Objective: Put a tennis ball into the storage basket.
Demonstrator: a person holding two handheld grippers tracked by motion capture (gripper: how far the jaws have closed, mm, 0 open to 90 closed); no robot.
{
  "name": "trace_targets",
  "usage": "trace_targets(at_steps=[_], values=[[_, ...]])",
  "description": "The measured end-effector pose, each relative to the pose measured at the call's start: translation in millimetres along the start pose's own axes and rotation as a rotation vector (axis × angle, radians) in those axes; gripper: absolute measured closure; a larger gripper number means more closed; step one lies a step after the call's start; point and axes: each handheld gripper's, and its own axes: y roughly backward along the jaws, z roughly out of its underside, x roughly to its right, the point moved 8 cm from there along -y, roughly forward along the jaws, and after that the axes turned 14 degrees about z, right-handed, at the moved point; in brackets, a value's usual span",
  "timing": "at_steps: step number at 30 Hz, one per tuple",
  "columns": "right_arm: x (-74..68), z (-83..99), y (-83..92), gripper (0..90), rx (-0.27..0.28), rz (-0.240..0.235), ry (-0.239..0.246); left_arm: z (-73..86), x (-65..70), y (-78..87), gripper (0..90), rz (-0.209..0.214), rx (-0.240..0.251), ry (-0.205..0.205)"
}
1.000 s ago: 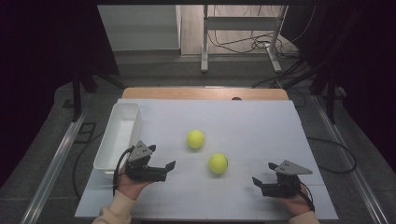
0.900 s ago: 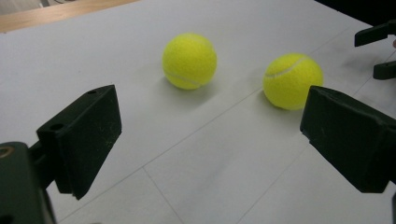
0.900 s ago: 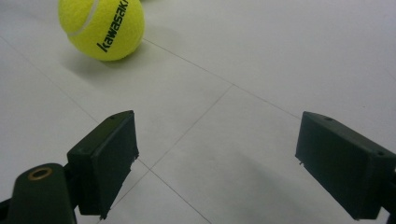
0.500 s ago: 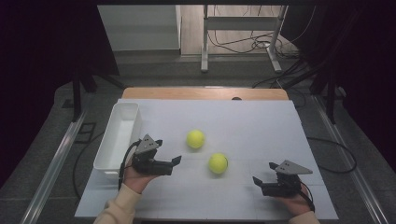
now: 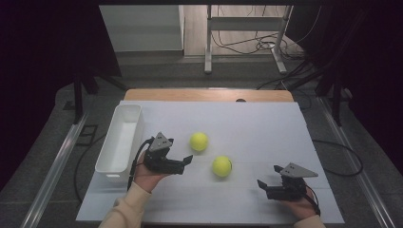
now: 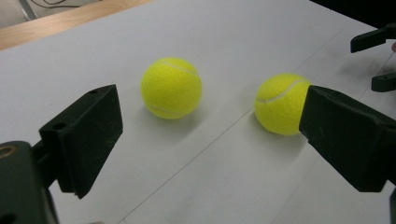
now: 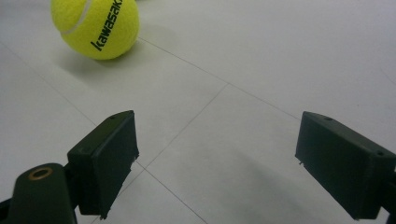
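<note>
High view: two tennis balls loose on the white table, both grippers empty

High view, from above the person's side: two yellow tennis balls sit on the white table [image 5: 266, 123]. The farther ball [image 5: 198, 141] lies near the middle; the nearer ball [image 5: 221, 166] sits a little to its right and closer to the person. They are near each other but apart. A long white bin [image 5: 119, 140] stands along the left edge of the table. The left gripper [image 5: 186, 161], held in the left hand [image 5: 145, 176], hangs just right of the bin, its tips pointing toward the balls and stopping short of both. The right gripper [image 5: 263, 186] rests low near the front right, in the right hand [image 5: 299, 206], pointing left, well apart from the nearer ball.

Left gripper view: the jaws stand wide with nothing between them. The farther ball [image 6: 171, 87] sits ahead, in the gap and nearer the left jaw. The nearer ball [image 6: 281, 103] lies to the right, its edge partly hidden behind the right jaw's tip. Neither ball touches a jaw. The tips of the right gripper [image 6: 378, 60] poke in at the upper right.

Right gripper view: the jaws are spread wide over bare table. The nearer ball [image 7: 95, 27], printed "kawasaki", sits up at the top left, beyond the left jaw and outside the gap.
</note>
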Motion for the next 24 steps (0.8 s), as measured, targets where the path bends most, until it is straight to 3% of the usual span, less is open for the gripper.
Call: trace_targets(at_steps=[12,24], values=[[0.0,0.2,-0.3,13.4,-0.002,0.0,0.001,-12.6,2.3,-15.8,6.9,0.026,-0.015,-0.015],[-0.3,0.2,-0.1,13.4,-0.001,0.001,0.005,-18.6,-1.5,-27.6,7.0,0.038,-0.031,-0.003]])
